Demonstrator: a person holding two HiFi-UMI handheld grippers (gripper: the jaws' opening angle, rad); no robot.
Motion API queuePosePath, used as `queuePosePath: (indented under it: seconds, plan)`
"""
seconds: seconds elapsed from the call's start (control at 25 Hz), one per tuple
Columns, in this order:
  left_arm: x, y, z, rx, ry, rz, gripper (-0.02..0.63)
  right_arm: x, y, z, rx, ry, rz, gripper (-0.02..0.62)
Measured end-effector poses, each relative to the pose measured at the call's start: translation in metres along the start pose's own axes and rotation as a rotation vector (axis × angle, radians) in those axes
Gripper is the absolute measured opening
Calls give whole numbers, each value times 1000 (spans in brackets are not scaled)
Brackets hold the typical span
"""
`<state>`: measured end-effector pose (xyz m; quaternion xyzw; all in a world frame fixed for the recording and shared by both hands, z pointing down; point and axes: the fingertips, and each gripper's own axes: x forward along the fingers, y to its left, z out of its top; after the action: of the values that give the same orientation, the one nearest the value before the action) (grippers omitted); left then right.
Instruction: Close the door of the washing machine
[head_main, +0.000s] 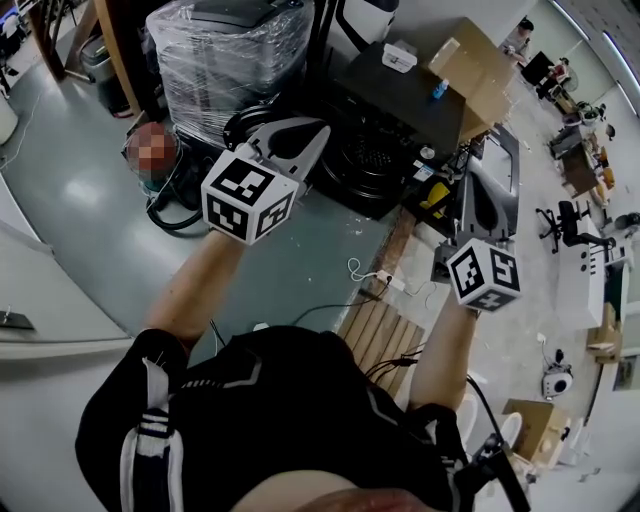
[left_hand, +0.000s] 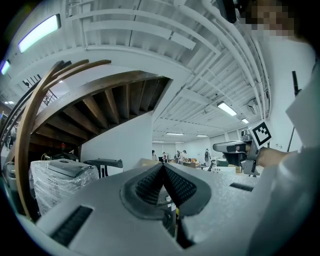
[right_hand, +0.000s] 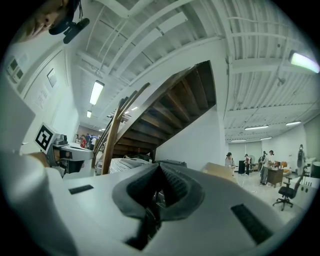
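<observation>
2 hand-held claws are pointing level, away from the person. The left gripper (head_main: 318, 135) and right gripper (head_main: 500, 140) are each showing jaws pressed fully together, gripping and touching nothing. A plastic-wrapped machine (head_main: 225, 50) is standing beyond the left one; whether it is the washing machine is unclear.

Dark washing machine (head_main: 395, 95) on the floor ahead, perforated drum (head_main: 368, 160) exposed at its front, door hard to make out

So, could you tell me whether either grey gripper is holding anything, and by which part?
Nothing is held: the grey left gripper and the grey right gripper each have their ribbed jaws pressed together, with nothing between them.
</observation>
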<state>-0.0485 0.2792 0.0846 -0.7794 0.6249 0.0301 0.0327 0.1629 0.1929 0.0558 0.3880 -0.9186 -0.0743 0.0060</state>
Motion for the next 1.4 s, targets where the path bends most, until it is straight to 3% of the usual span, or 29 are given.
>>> queuePosePath:
  seconds: [0.32,0.72,1.04,1.28,1.4]
  plan:
    - [-10,29,-6,-13,-2,16,3,22,23,-3,-3,23,3,3]
    - [12,69,-24,51,34,60,3,91,32,-23,14,17,73,3]
    - [67,122,-25,74,60,108,3,176,16,-27,34,3,134,3]
    - [132,148,-34,82,77,90,3,231,-19,-36,28,2,142,3]
    - [168,156,-42,98,127,59,3,255,-43,-45,53,4,137,3]
